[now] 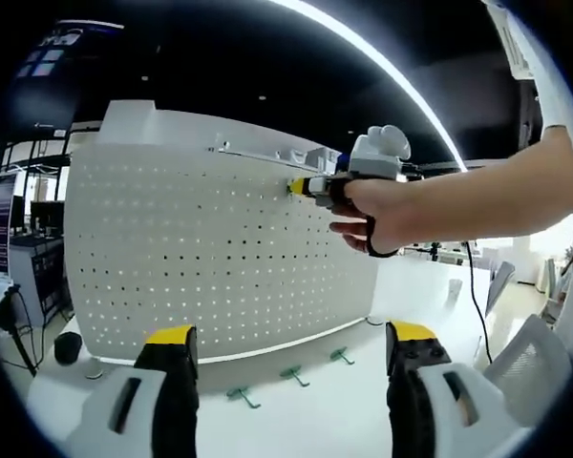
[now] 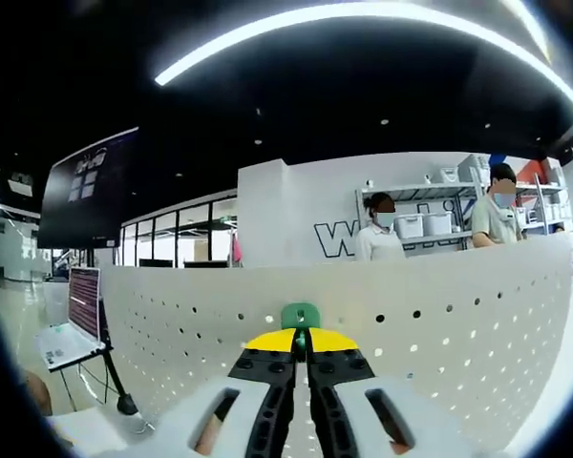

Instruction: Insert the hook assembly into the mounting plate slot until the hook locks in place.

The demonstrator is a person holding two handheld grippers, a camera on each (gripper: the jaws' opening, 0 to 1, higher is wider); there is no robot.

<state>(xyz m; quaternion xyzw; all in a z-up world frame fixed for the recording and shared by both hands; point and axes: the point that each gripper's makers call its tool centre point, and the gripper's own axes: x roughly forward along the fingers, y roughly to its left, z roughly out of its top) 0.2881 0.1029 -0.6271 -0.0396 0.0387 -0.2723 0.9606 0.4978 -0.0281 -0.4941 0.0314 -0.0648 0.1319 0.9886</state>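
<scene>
A white pegboard mounting plate stands upright on a white table. Three green hooks lie on the table in front of it: one, another, a third. My left gripper is open low in front of the board, nothing between its yellow-tipped fingers. A hand holds my right gripper against the board's upper right. In the right gripper view that right gripper is shut on a green hook, whose tip is against the pegboard.
A metal rod runs along the board's top edge. A dark round object sits at the table's left. A laptop on a stand is off to the left; two people stand behind the board by shelves.
</scene>
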